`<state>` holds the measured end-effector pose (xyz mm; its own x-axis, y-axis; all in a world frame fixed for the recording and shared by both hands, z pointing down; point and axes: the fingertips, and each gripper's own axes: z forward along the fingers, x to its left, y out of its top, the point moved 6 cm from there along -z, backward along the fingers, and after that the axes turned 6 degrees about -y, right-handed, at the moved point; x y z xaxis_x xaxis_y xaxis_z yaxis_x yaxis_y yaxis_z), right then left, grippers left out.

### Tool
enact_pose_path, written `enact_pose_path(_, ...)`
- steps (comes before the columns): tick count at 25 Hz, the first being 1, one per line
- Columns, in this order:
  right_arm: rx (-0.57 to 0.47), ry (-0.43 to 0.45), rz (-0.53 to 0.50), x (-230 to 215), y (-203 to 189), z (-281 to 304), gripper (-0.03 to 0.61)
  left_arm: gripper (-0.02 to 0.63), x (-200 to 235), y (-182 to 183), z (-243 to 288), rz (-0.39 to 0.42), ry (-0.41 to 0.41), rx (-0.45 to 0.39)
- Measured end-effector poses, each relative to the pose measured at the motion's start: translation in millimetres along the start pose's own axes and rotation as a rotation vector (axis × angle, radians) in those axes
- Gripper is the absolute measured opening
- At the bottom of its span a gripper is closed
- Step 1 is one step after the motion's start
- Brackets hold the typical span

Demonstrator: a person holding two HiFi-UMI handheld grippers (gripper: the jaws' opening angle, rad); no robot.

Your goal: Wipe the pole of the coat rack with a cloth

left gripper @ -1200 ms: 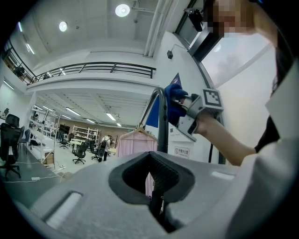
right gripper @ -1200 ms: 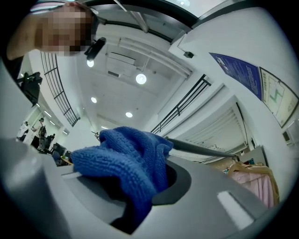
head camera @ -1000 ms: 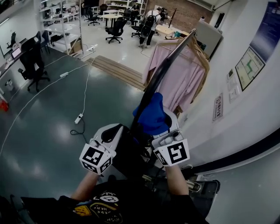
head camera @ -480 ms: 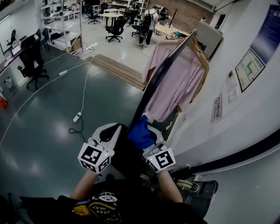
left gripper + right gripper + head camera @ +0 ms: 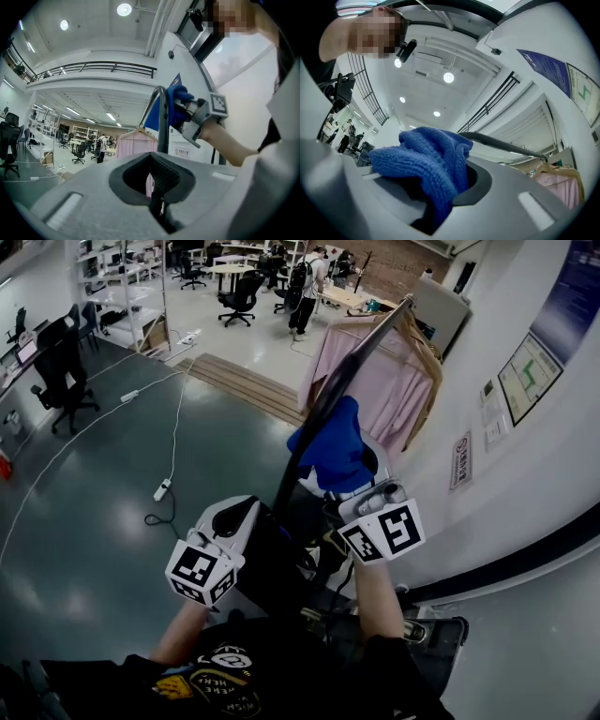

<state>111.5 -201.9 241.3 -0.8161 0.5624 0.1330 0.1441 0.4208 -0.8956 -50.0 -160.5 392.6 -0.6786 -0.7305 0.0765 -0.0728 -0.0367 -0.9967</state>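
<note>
The coat rack's dark pole (image 5: 323, 413) slants up from my grippers to its top bar. My left gripper (image 5: 262, 517) is shut on the pole low down; in the left gripper view the pole (image 5: 162, 126) rises straight out of the left gripper (image 5: 157, 190). Higher up, my right gripper (image 5: 354, 482) is shut on a blue knitted cloth (image 5: 333, 451), which is wrapped against the pole. The right gripper view shows the cloth (image 5: 429, 164) bunched in the right gripper (image 5: 436, 187), with the pole (image 5: 501, 143) running off to the right.
A pink garment (image 5: 380, 390) hangs on wooden hangers from the rack's top. A white wall with posters (image 5: 530, 371) stands close on the right. A power strip and cable (image 5: 161, 489) lie on the dark floor at left. Office chairs and a person (image 5: 300, 282) are far off.
The right gripper slid the cloth down the pole almost to the left gripper, then back up to a higher point than before. The left gripper stayed put.
</note>
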Motion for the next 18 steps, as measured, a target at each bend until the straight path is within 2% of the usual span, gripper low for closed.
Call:
enact_pose_path(4, -0.012, -0.096, 0.009, -38.0, 14.1, 35.6, 0.041, 0.005, 0.7, 4.1, 1.8, 0.011, -0.004, -0.005)
enact_pose_path(12, 0.048, -0.293, 0.073, -124.3, 4.0, 64.8, 0.043, 0.005, 9.5, 6.2, -5.3, 0.011, 0.016, -0.010)
enact_pose_path(15, 0.056, -0.279, 0.096, -125.7, 7.0, 64.4, 0.041, 0.005, 8.6, 6.8, -4.0, 0.011, 0.015, -0.012)
enact_pose_path(18, 0.050, -0.175, 0.090, -96.0, 13.1, 54.7, 0.041, 0.005, 8.0, 8.9, -1.7, 0.017, 0.009, -0.016)
